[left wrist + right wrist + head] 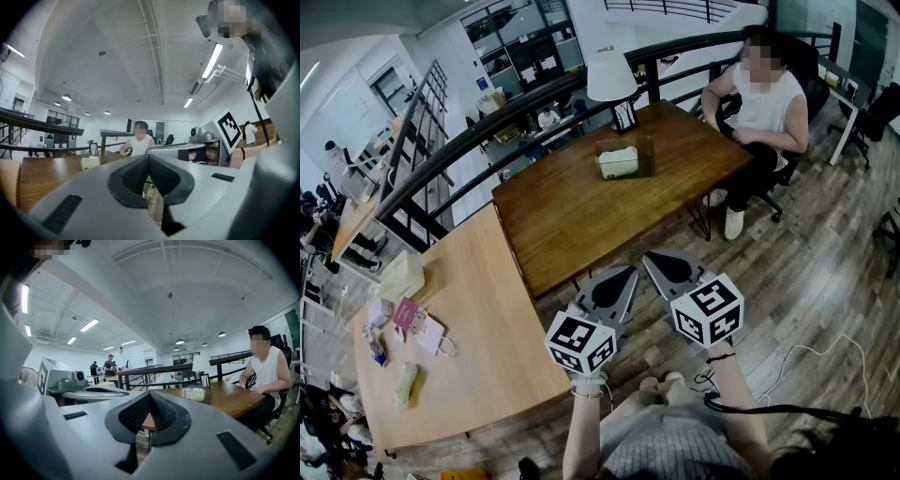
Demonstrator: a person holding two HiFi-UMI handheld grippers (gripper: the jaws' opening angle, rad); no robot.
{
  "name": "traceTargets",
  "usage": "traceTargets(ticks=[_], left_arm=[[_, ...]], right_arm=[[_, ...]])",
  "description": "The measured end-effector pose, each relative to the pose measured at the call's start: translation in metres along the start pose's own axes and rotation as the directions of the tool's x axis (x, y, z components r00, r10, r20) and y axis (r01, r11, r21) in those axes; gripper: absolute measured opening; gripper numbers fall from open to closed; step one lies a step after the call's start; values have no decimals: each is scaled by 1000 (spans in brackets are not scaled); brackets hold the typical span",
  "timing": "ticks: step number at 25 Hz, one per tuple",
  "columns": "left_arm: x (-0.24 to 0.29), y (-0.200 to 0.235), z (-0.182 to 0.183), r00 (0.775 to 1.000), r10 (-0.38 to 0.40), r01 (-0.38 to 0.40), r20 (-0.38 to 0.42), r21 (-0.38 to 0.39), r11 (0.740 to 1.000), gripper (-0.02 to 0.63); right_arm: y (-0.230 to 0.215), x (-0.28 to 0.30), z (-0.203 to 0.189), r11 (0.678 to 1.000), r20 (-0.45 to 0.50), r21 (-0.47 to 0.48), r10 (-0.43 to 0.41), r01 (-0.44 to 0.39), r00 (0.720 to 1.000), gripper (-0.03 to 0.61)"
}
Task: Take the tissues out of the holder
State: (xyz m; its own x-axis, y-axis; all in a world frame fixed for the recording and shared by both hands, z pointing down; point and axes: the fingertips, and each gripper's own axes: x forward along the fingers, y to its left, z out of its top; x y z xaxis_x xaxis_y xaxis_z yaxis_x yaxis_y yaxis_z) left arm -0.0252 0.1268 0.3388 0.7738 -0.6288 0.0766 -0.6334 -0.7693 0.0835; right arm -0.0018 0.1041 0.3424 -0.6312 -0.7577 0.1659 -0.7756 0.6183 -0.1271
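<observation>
Tissues (617,162) faint inside far holder (648,156)

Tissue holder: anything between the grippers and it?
Nothing visible. Only bare dark table lies between the left gripper, the right gripper and the tissue holder; the lamp stands behind it.

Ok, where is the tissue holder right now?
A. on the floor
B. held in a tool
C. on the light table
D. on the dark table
D: the holder sits on the dark table, near the lamp.
</observation>
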Motion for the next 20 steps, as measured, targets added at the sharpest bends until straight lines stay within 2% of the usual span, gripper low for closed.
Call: traceTargets(ticks=[9,20], left_arm=[[4,-8,2,1000,7,-7,-10,8,1000,8],[15,-15,-2,1000,20,-20,-20,2,1000,8]], right_arm=[[-1,-3,1,999,5,-23,28,-28,1000,12],[-13,-8,-8,999,-3,-8,49,-49,999,12]])
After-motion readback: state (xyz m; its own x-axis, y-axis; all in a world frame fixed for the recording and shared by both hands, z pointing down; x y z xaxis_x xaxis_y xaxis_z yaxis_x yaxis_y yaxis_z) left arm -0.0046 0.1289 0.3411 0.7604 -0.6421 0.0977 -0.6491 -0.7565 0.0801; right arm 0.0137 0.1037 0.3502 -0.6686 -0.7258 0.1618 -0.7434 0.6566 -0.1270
